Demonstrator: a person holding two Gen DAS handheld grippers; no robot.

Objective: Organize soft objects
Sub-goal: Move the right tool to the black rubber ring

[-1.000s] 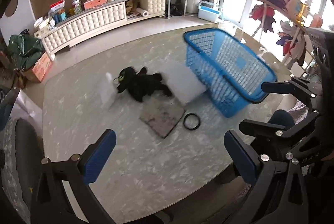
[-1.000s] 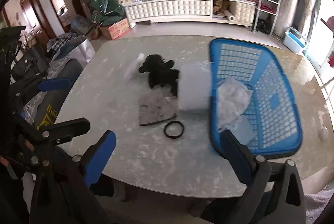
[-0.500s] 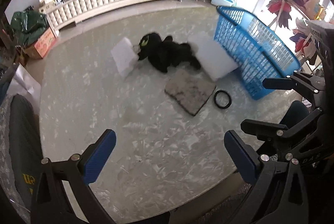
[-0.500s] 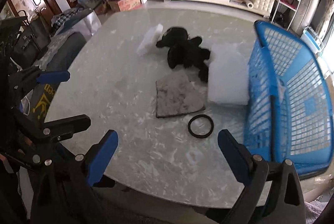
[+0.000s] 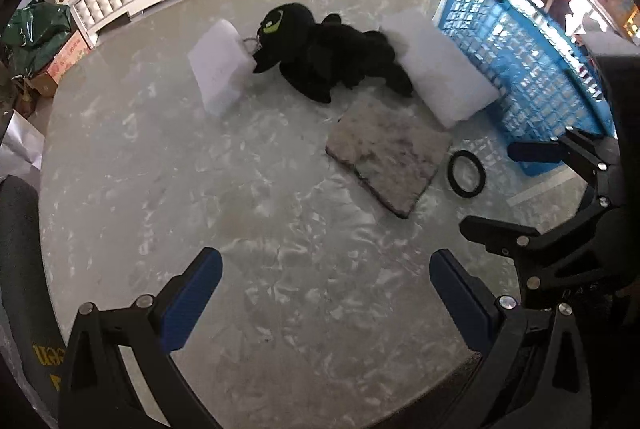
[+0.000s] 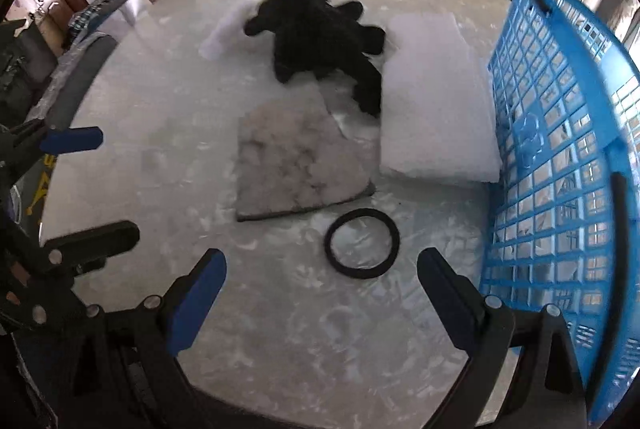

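Lettering on a dark chair [image 5: 24,309] is cut off, unreadable. Both grippers, left [image 5: 325,295] and right [image 6: 321,291], gape empty over the table [image 5: 280,309]; toy [image 5: 324,53], pad [image 5: 390,155] and ring [image 6: 362,244] lie beside the basket [image 6: 560,149].

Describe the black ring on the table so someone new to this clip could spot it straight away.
Start at the blue basket on the table's right side. Just left of its near corner, in front of the grey mat, lies the black ring, flat on the marble. It is the only thin hollow circle; its neighbours are solid pads and a plush toy.
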